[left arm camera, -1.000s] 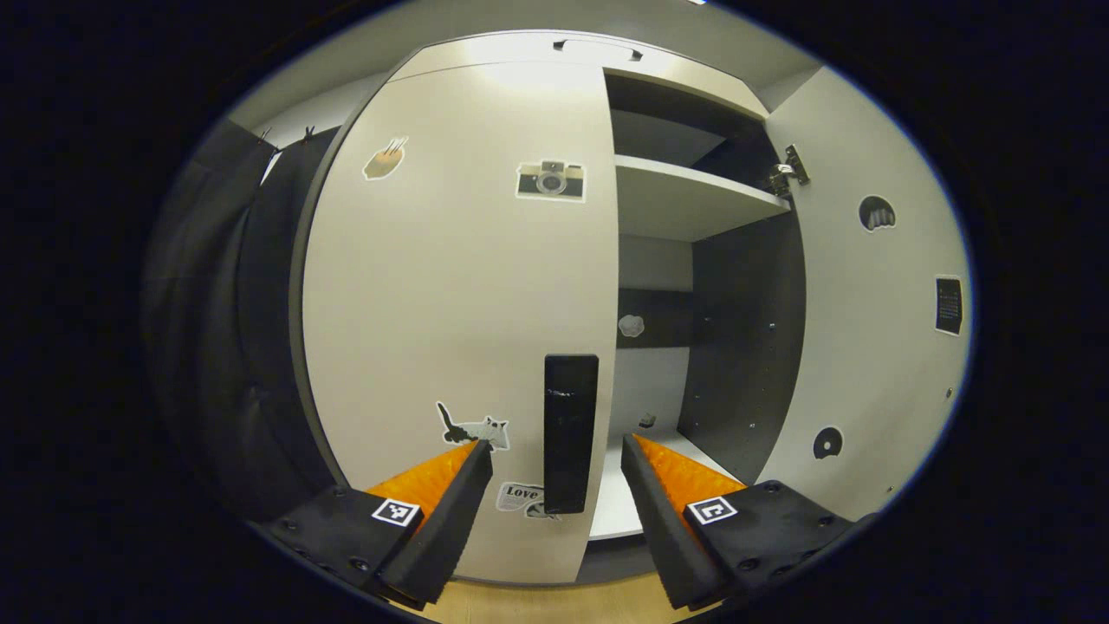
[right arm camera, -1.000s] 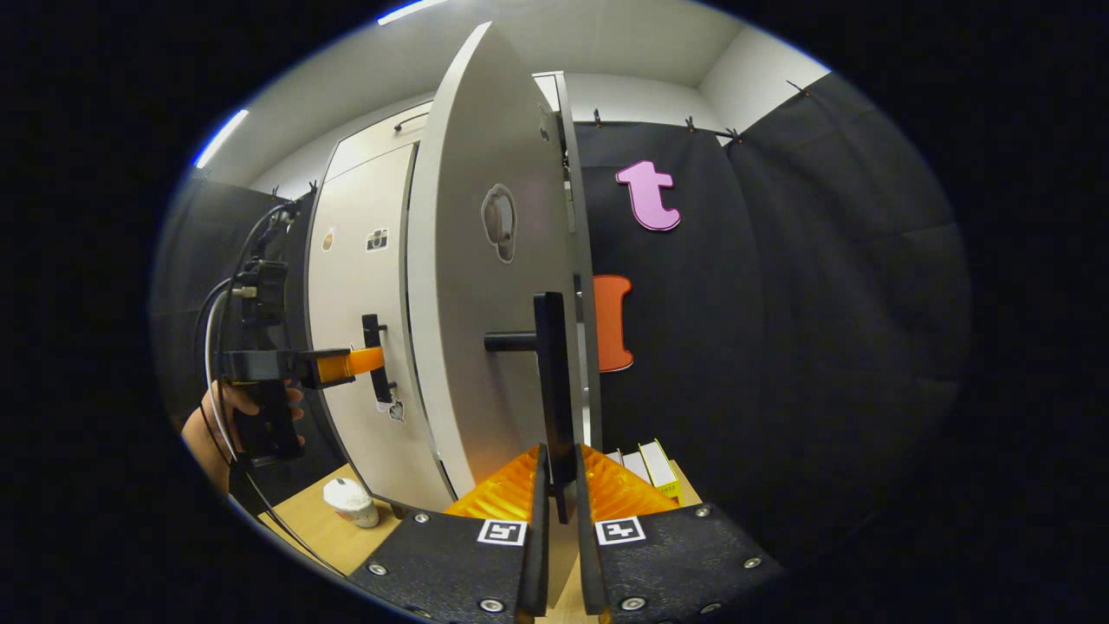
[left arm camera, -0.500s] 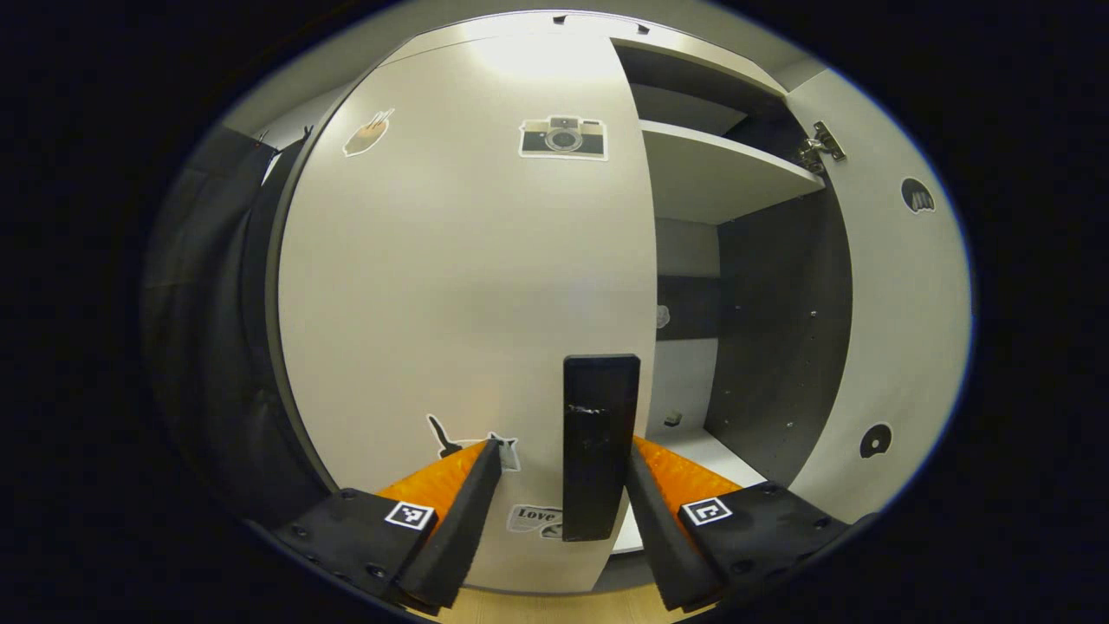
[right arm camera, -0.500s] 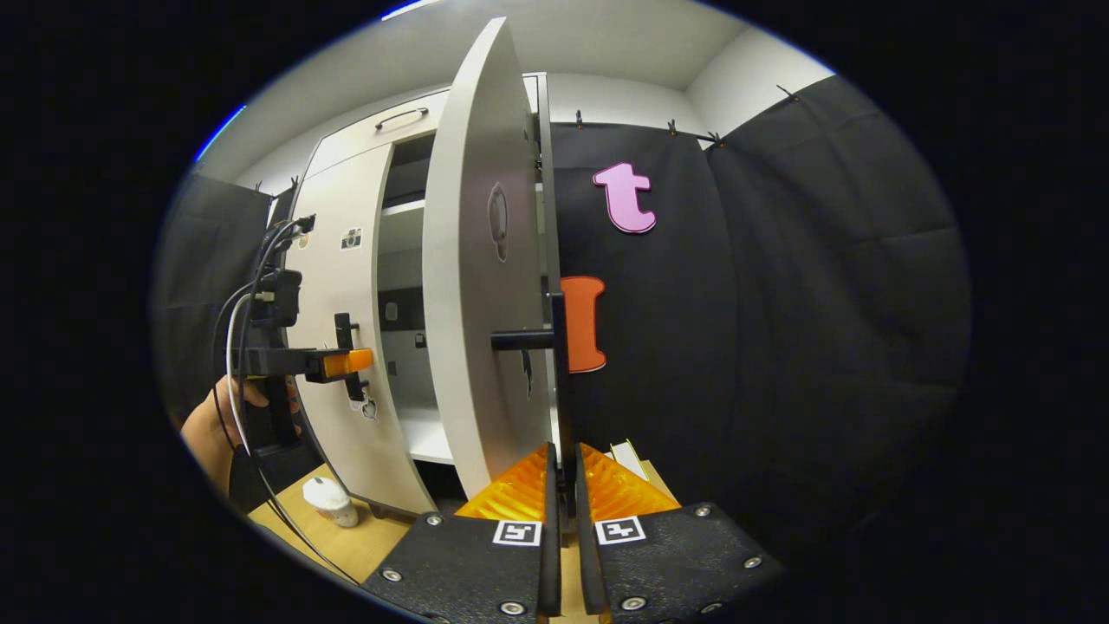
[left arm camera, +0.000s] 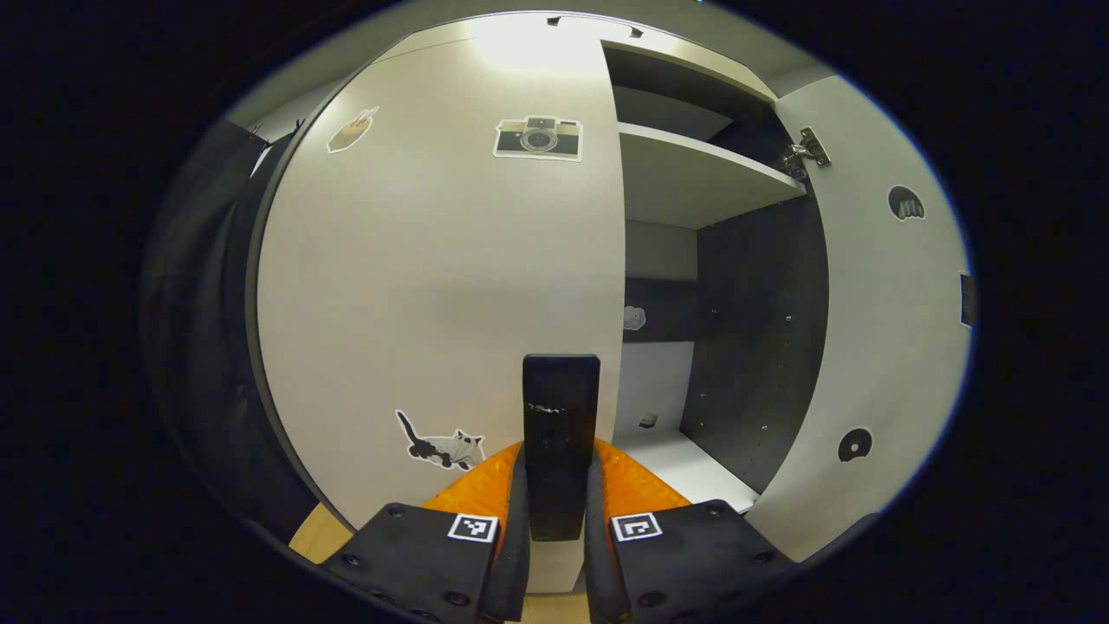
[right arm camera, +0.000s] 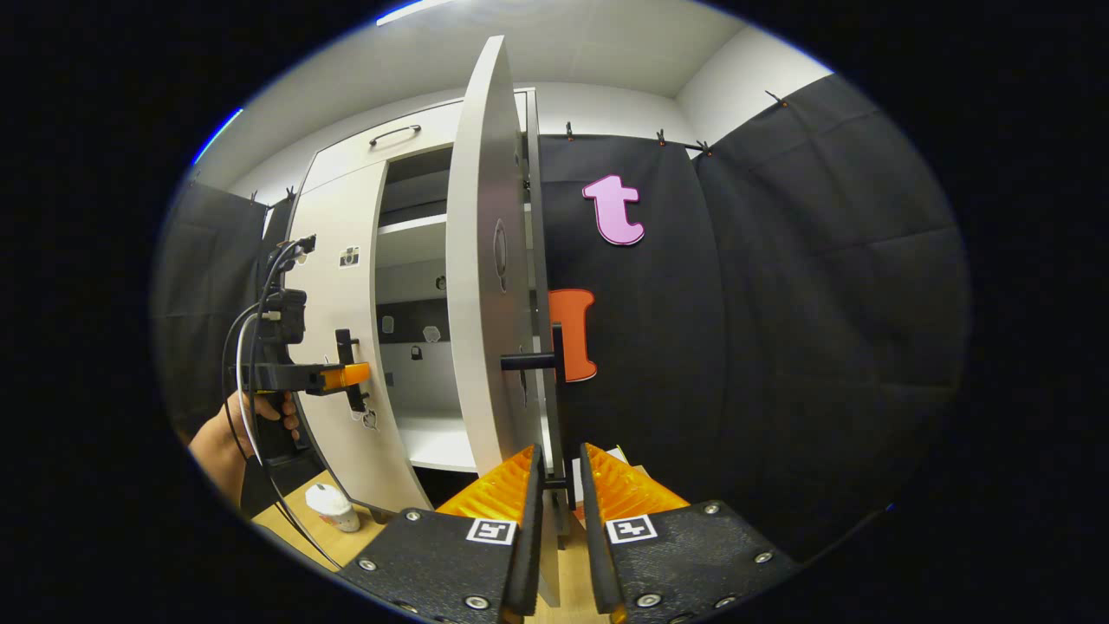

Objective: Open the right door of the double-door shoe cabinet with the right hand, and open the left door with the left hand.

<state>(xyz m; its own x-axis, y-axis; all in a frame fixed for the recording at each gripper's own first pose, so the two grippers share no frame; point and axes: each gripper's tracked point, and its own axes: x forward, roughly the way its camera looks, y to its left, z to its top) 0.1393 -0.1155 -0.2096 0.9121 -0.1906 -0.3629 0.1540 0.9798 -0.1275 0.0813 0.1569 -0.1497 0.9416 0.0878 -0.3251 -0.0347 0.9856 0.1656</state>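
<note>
The left gripper [left arm camera: 554,485] pinches the left door's handle [left arm camera: 560,433] at six o'clock, while the right gripper [right arm camera: 559,485], seemingly loosened, flanks the swung-open right door's handle [right arm camera: 557,394].

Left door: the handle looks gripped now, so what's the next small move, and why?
Probably pull the left gripper back, swinging the left door outward on its hinge. Its fingers close on the handle, that door is flush shut, and the right door already stands open.
</note>
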